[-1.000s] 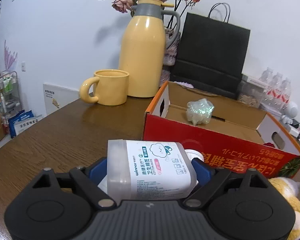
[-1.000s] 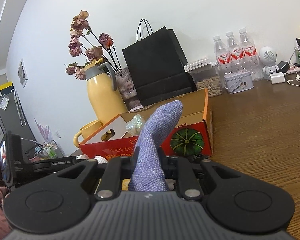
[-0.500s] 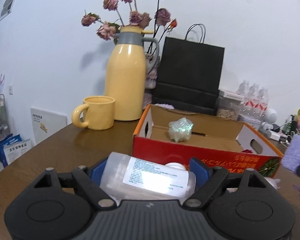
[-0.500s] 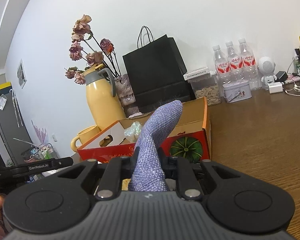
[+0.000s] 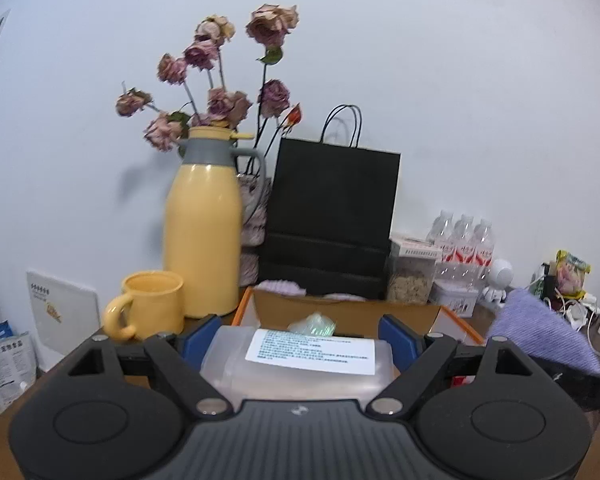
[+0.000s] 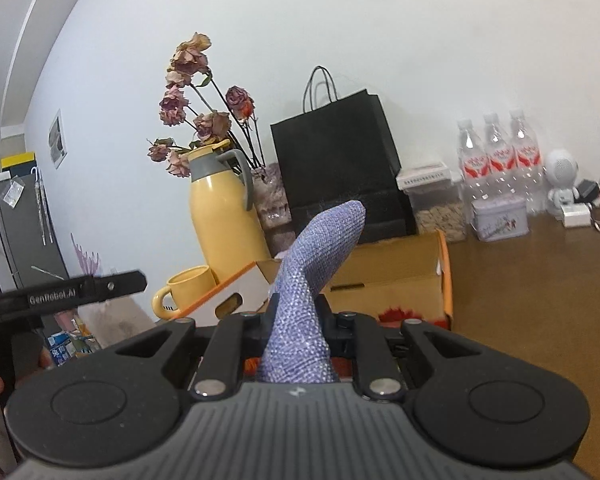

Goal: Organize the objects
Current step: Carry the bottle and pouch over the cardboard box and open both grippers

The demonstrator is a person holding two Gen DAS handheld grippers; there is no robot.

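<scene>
A: Behind the box, what's there?

B: Yellow flask w/ dried roses at its back, black bag to its right, mug just in front-left of the flask. Bottles and a grain jar sit right of the bag.

A: Left gripper?

B: Wide-set blue pads clamp a clear plastic jar lying sideways, white label up. It's held in the air, near side of the box, not in it.

A: Anything inside the box?

B: One crinkly greenish wrapper, on the floor near the middle.

A: Right gripper?

B: Squeezed tight on a purple cloth. Cloth sticks up betw. the fingers and bends toward the bag. Also held up off the table, in front of the box, at its right end. From the left cam the cloth shows right of the box.

A: The person?

B: Only fingers at far left edge of the right cam, blurry.
</scene>
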